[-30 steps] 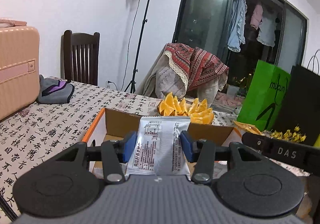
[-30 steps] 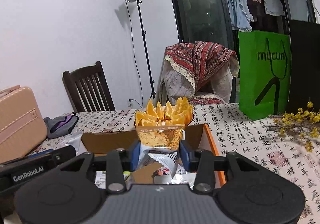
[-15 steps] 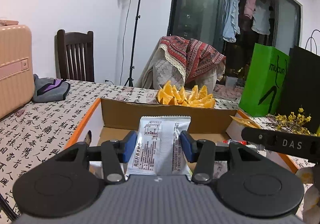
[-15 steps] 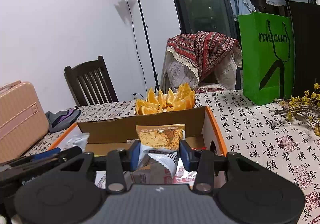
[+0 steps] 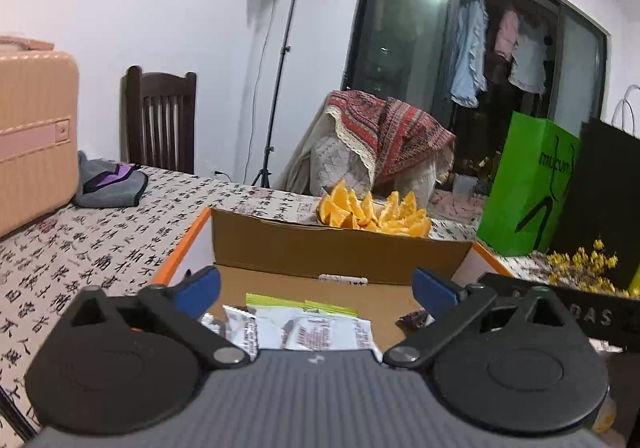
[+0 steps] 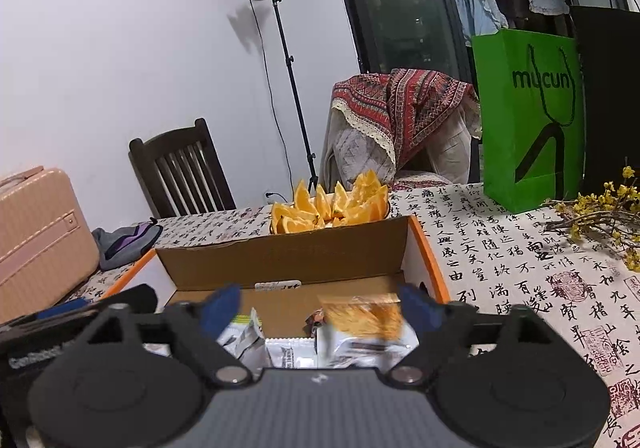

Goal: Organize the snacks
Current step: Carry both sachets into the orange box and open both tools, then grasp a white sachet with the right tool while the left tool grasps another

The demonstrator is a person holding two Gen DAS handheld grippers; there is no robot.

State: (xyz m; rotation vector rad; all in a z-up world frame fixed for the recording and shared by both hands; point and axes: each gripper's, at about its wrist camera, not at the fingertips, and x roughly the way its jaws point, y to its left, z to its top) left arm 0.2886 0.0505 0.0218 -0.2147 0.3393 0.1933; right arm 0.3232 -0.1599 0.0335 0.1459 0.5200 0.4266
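Observation:
An open cardboard box [image 5: 340, 248] [image 6: 288, 256] with orange edges sits on the table right before both grippers. My left gripper [image 5: 316, 286] hangs over it, jaws opening wide and clear of everything; white and silver snack packets [image 5: 312, 328] lie on the box floor below. Over the same box my right gripper [image 6: 320, 306] has its jaws opening too, and an orange snack packet [image 6: 362, 318], blurred, is dropping between its fingers without touching the pads. More white packets [image 6: 280, 352] lie beneath it.
A bowl of orange wedges [image 5: 372, 210] [image 6: 330, 204] stands just behind the box. A green paper bag [image 6: 528, 120], a black bag [image 5: 608, 200] and yellow flower twigs [image 6: 596, 216] are on the right. A pink suitcase [image 5: 32, 136] and grey pouch [image 5: 112, 184] sit left.
Both grippers have swung from shut to wide open. The white packet has left the left jaws and lies in the box; the orange packet has slipped out of the right jaws.

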